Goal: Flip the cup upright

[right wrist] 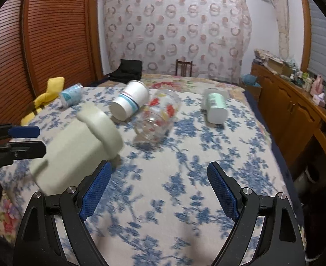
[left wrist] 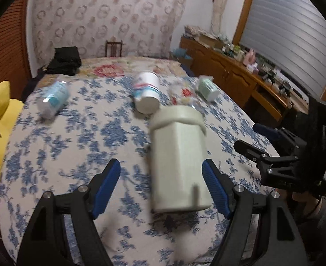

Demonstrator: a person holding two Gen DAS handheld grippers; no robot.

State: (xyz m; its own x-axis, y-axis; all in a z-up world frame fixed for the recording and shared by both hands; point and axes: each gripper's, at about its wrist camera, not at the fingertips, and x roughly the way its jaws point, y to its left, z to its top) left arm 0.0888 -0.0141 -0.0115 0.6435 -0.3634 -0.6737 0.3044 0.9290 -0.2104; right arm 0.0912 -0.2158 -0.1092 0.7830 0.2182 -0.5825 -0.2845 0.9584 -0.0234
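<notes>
The cup [left wrist: 178, 159], a pale cream plastic one with a thick collar band at its far end and a blurred outline, lay on its side on the bed [left wrist: 74, 133], which wore a white spread with blue flowers. In the left wrist view it sat between the fingers of the left claw [left wrist: 162, 184], close against the right pad, its collar pointing toward 12 o'clock; whether that pad touched it could not be told. The left claw stood wide apart. In the right wrist view the right claw [right wrist: 159, 188] was also spread wide and held nothing, with the cup [right wrist: 78, 148] at about 10 o'clock from it. Farther up the bed lay a paper cup [right wrist: 129, 102] with coloured stripes, a clear glass [right wrist: 158, 115] with red and yellow flowers, a mint-green cup [right wrist: 215, 106] and a light blue cup [right wrist: 71, 95], all on their sides. A yellow plush toy [right wrist: 45, 97] sat at the bed's edge at 9 o'clock. A patterned curtain [right wrist: 176, 31] hung at 12 o'clock, a slatted wooden door [right wrist: 41, 33] at 10 o'clock, a cluttered wooden cabinet [right wrist: 295, 110] at 3 o'clock.
</notes>
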